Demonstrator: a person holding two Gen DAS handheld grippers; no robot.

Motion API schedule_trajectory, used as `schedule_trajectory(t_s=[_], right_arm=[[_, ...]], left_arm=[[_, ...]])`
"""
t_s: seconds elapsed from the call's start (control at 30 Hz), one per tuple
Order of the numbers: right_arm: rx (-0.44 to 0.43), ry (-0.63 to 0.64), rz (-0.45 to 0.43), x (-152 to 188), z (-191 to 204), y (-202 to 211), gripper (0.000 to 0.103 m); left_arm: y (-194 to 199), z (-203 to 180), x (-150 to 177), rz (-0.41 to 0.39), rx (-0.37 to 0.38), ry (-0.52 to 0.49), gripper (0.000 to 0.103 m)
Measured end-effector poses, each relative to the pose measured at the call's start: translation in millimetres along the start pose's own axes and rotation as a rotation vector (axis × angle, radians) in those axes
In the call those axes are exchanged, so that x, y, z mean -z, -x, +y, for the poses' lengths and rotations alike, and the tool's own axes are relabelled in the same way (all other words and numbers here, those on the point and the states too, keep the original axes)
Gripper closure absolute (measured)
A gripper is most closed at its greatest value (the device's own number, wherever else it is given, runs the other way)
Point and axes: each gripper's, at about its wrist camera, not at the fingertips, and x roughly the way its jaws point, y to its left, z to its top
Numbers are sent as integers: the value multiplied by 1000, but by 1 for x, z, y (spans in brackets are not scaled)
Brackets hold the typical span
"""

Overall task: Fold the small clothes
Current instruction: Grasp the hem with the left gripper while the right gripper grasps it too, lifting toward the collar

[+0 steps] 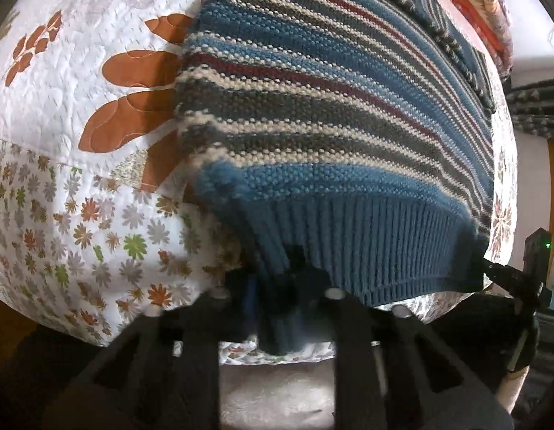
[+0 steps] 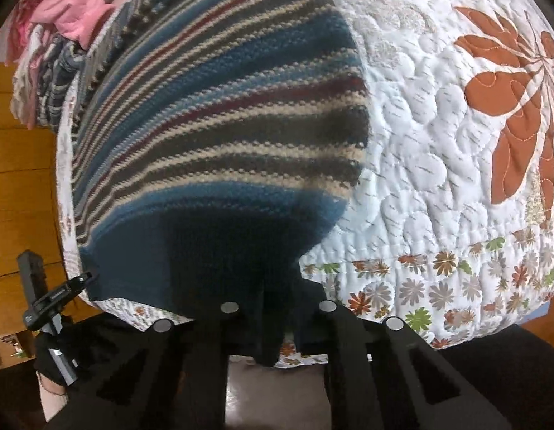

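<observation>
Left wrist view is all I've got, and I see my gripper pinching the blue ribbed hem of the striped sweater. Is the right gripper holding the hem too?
Observer: Yes, the right gripper is shut on the striped sweater's hem at its other corner.
Operator: Anything beyond the sweater on that side?
Observer: A pile of clothes, pink on top, lies past the sweater's far end.
Operator: And beside the bed there?
Observer: A wooden floor shows beyond the quilt edge.
</observation>
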Motion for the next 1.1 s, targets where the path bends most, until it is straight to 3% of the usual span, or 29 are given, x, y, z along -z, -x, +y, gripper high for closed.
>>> schedule_trajectory(t_s=[0.1, 0.37, 0.7, 1.1], right_arm=[[-80, -9, -34, -2, 2, 12, 92], [-190, 20, -111, -12, 9, 49, 92], [-193, 7, -119, -66, 19, 74, 93], [-201, -56, -103, -177, 27, 69, 93]], left_arm=[[9, 0, 0, -18, 55, -2, 94], [42, -7, -13, -108, 180, -15, 95], [69, -24, -69, -180, 189, -15, 95], [65, -44, -173, -259, 187, -4, 95]])
